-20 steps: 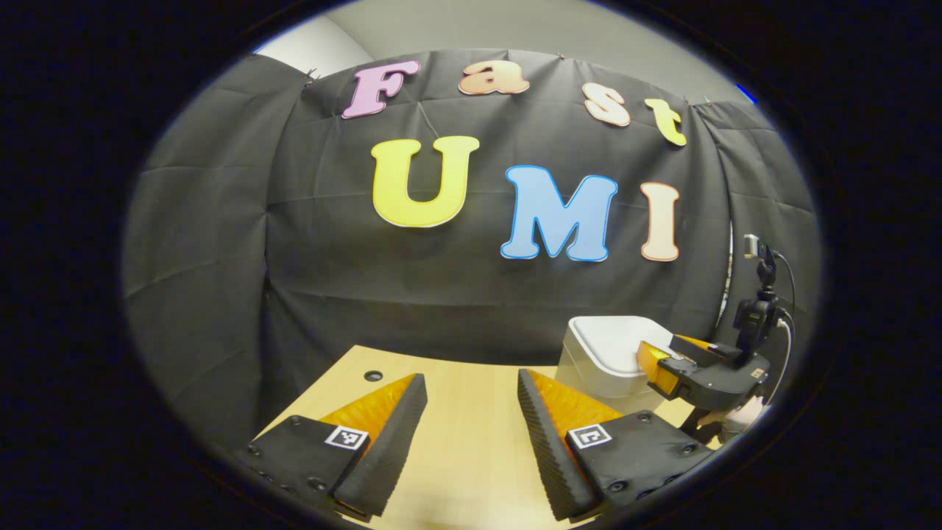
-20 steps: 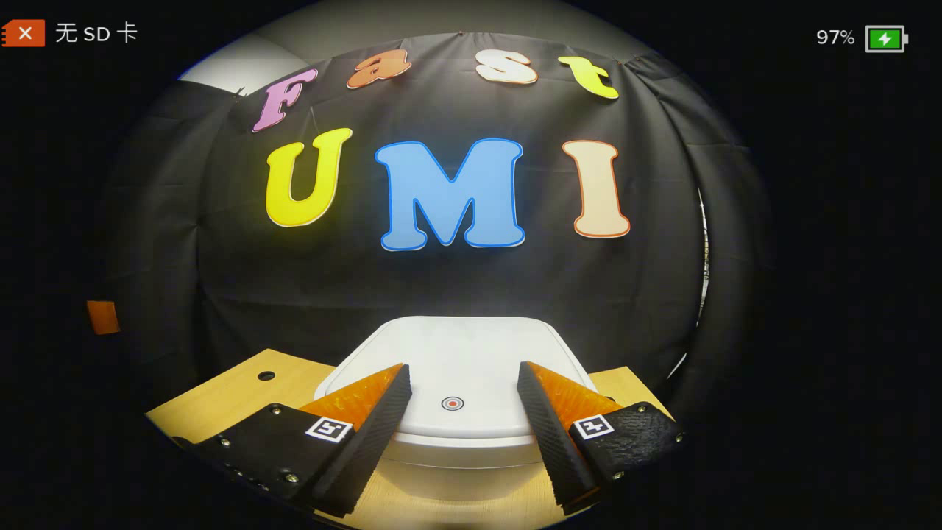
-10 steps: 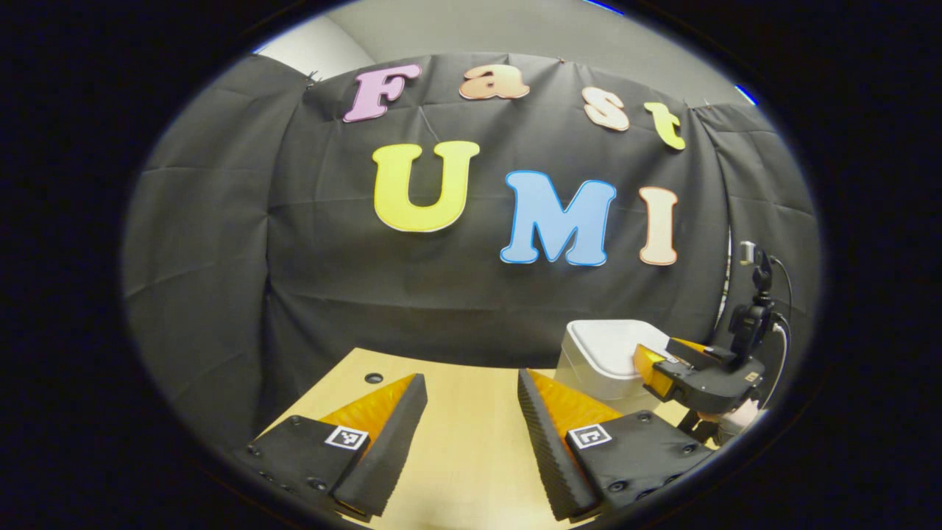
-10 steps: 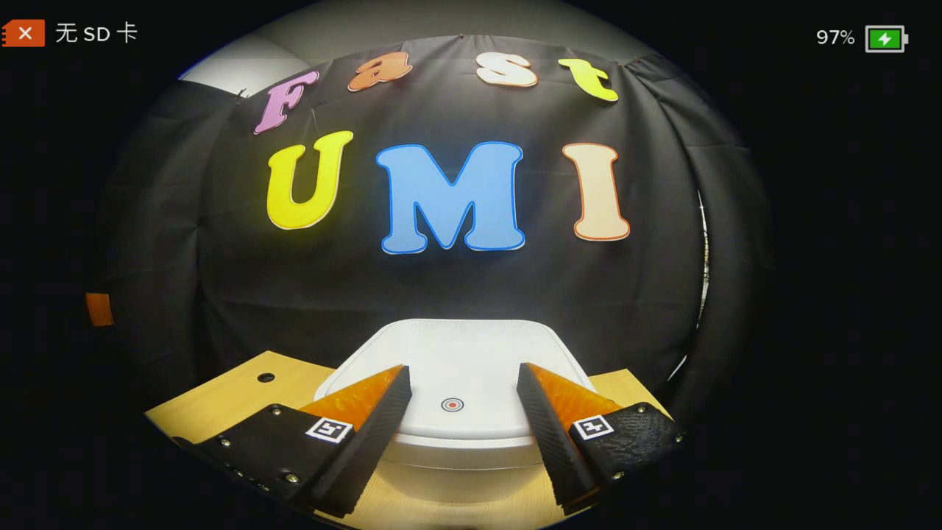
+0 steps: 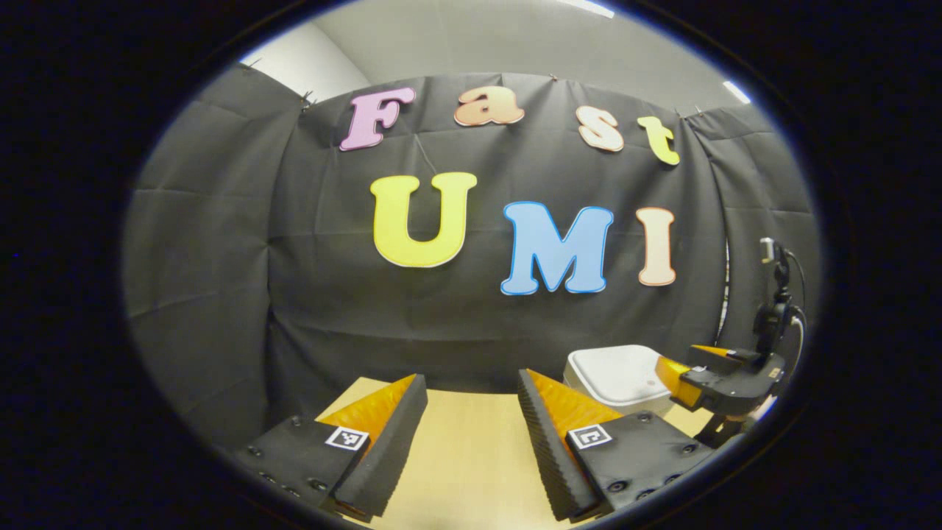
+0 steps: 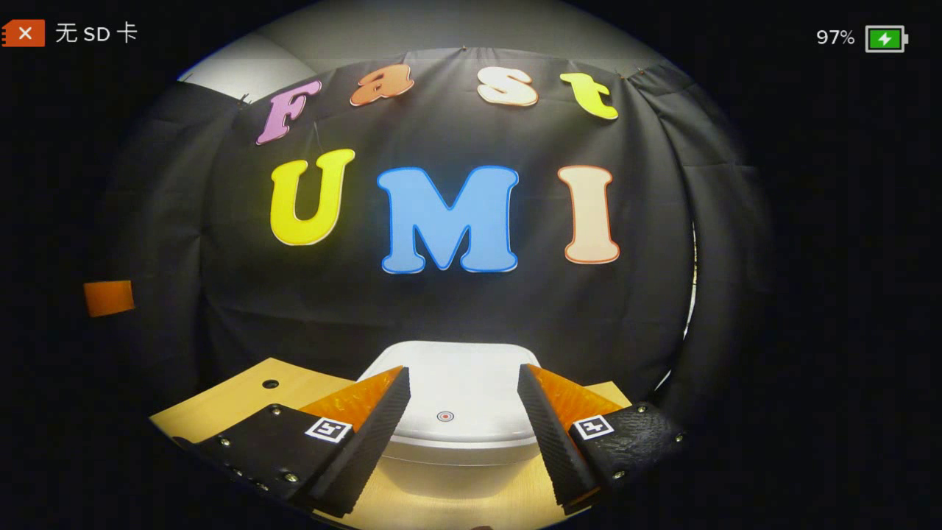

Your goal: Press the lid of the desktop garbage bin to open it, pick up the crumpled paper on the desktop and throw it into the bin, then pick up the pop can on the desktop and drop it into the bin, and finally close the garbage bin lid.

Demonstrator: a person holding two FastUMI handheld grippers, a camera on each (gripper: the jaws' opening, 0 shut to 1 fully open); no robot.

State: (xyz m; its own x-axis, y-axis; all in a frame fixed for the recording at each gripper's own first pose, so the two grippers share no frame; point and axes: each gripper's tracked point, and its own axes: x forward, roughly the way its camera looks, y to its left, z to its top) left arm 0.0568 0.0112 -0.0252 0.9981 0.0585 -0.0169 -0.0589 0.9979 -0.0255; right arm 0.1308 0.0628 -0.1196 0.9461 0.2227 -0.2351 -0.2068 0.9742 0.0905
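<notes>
- Right gripper view: bin (image 6: 450, 471) sits on the table (image 6: 221, 401), close to the far edge, w/ booth wall right behind it.
- Lid (image 6: 456, 397) down on top of the bin; small round button (image 6: 444, 416) on the lid's near part.
- Right gripper (image 6: 462, 386) hangs over the lid's near edge, fingers apart, one either side of the button; can't tell if touching.
- Cable hole (image 6: 270, 383) in the table, left of the bin, near the far edge.
- Left gripper view: left gripper (image 5: 471, 394) over bare table (image 5: 464, 456), fingers apart, nothing between.
- Bin (image 5: 622, 379) to its right, towards the table's far right corner; right gripper (image 5: 688, 368) at the bin's right side, a hand (image 5: 762, 406) behind it.
</notes>
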